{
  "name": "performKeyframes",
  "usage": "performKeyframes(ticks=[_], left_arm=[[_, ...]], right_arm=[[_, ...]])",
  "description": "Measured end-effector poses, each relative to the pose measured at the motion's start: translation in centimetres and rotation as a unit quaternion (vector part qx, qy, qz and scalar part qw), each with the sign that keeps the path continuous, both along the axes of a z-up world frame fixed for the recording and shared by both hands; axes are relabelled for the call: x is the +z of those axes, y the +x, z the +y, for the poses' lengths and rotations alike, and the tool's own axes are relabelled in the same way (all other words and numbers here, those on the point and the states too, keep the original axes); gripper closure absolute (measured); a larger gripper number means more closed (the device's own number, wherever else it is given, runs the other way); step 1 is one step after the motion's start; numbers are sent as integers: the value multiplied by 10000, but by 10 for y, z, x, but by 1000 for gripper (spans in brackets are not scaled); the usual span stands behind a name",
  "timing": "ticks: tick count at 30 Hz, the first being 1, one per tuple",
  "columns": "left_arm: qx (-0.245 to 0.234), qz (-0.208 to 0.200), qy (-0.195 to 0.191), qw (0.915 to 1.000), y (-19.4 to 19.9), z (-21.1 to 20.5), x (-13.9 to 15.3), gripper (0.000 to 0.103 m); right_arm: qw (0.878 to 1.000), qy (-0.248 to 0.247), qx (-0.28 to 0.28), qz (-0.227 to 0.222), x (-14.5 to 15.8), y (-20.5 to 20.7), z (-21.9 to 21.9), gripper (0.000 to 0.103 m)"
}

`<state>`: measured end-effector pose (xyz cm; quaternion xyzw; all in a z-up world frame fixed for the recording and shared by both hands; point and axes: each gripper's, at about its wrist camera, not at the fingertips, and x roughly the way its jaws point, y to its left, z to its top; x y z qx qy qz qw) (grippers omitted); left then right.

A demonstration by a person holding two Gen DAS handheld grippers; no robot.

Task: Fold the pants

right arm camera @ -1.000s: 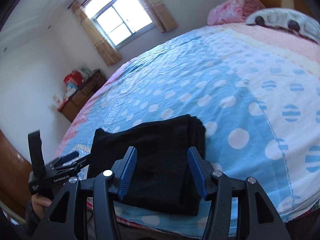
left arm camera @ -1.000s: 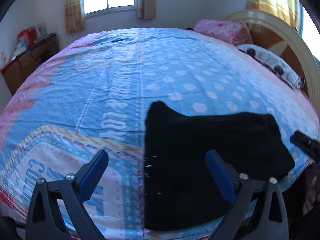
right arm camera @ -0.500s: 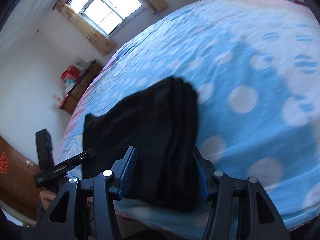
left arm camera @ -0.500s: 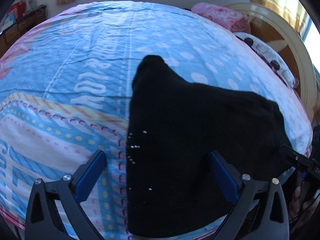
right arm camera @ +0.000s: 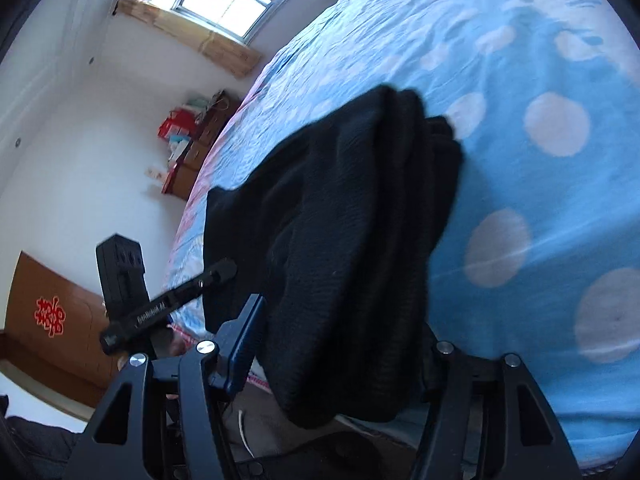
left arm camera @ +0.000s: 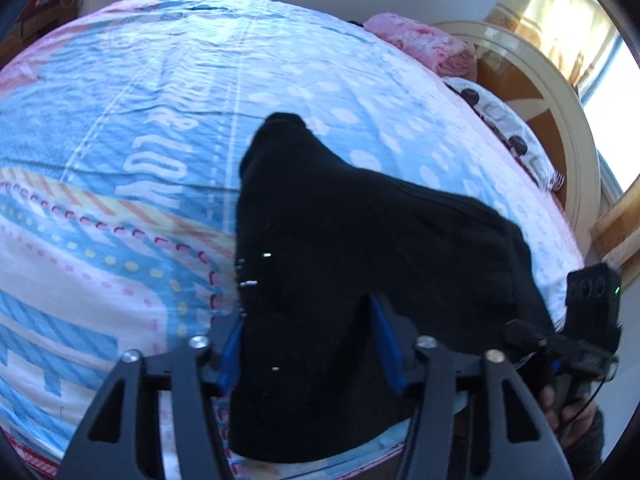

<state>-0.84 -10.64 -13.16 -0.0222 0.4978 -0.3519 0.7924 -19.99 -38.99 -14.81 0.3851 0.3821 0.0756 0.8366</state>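
**Both grippers close in on the folded pants at the bed's near edge**

Compared with a second ago, both cameras sit lower and tilt further down, so the black pants (left arm camera: 360,240) fill far more of each view. The left gripper (left arm camera: 308,344) stood wide open then; its jaws have just been closing, and its blue pads (left arm camera: 386,344) now clamp the near hem of the cloth. The right gripper (right arm camera: 340,344) has kept about the same width, but the thick folded stack now lies between its jaws; whether both pads press on it cannot be told, as the right pad is hidden by cloth. The pants lie folded in layers on the blue dotted bedsheet (right arm camera: 540,60), their near edge draping over the side of the bed (left arm camera: 120,120).
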Motion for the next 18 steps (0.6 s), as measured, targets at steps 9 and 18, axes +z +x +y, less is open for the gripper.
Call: performKeyframes(ticks=[9,18], left_arm=[[-104,-141,-463,9988,-5,3,22,81],[312,-652,-1044,9919,46,39,75,82]], right_arm=[[9970,-744,8,-199,36,9,10,72],[9879,-1169,551,-853,123,82,37,72]])
